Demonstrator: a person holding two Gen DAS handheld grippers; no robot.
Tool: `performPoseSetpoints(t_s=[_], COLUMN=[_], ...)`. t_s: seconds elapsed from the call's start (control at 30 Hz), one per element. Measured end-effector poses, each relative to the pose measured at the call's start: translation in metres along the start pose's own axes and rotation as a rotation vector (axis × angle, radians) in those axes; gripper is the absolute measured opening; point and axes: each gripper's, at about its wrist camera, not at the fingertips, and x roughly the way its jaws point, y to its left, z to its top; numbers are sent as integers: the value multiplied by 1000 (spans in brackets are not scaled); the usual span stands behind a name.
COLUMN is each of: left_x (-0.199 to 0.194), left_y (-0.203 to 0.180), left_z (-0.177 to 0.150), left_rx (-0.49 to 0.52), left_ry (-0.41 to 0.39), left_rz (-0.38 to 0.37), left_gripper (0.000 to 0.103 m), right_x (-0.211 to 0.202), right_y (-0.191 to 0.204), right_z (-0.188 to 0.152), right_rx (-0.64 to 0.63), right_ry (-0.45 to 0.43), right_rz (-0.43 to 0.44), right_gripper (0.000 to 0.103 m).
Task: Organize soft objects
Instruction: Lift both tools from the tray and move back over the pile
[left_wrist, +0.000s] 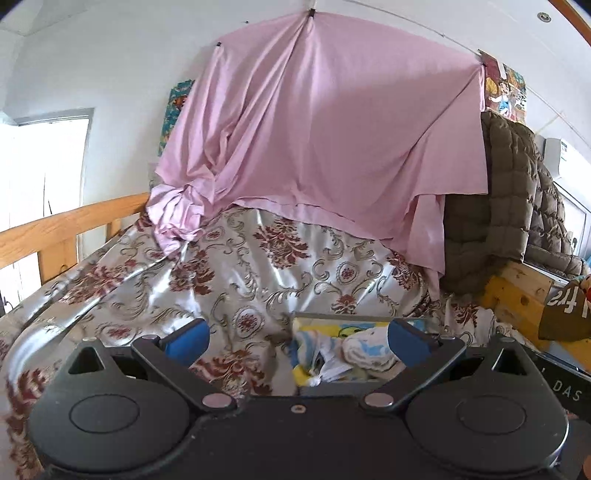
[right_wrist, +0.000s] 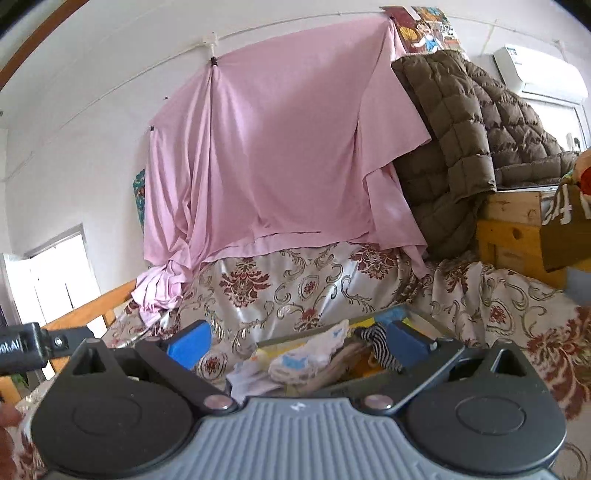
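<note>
A grey tray (left_wrist: 325, 316) lies on the bed, filled with small soft cloths: a white one with blue print (left_wrist: 364, 352) and yellow-blue pieces. My left gripper (left_wrist: 297, 341) hovers over it, wide open, blue pads apart and nothing between them. In the right wrist view the same tray (right_wrist: 373, 317) holds white cloths (right_wrist: 314, 354) and a black-and-white striped piece (right_wrist: 376, 341). My right gripper (right_wrist: 299, 345) is also wide open above the tray and holds nothing.
A shiny floral bedspread (left_wrist: 236, 266) covers the bed. A pink sheet (left_wrist: 314, 129) hangs on the wall behind. A brown quilted jacket (right_wrist: 461, 140) drapes over a wooden frame (right_wrist: 513, 236). A wooden rail (left_wrist: 55, 229) runs along the left.
</note>
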Motion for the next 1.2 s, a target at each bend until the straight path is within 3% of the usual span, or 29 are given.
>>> performPoseSetpoints(t_s=[0.4, 0.6, 0.73, 0.93, 1.2], left_x=[-37, -45, -46, -45, -28], left_y=[22, 23, 24, 27, 28], left_z=[-51, -65, -79, -90, -102], left_rx=[-15, 27, 66, 61, 115], left_ry=[33, 48, 46, 65, 148], left_rz=[26, 28, 75, 81, 255], left_gripper=[102, 102, 102, 102, 102], right_x=[-51, -57, -58, -56, -41], right_y=[9, 20, 23, 27, 38], right_z=[-35, -50, -58, -64, -76], right_rx=[35, -19, -13, -31, -153], right_ry=[72, 130, 168, 162, 187], right_rz=[-57, -95, -70, -71, -91], right_gripper=[103, 103, 103, 103, 103])
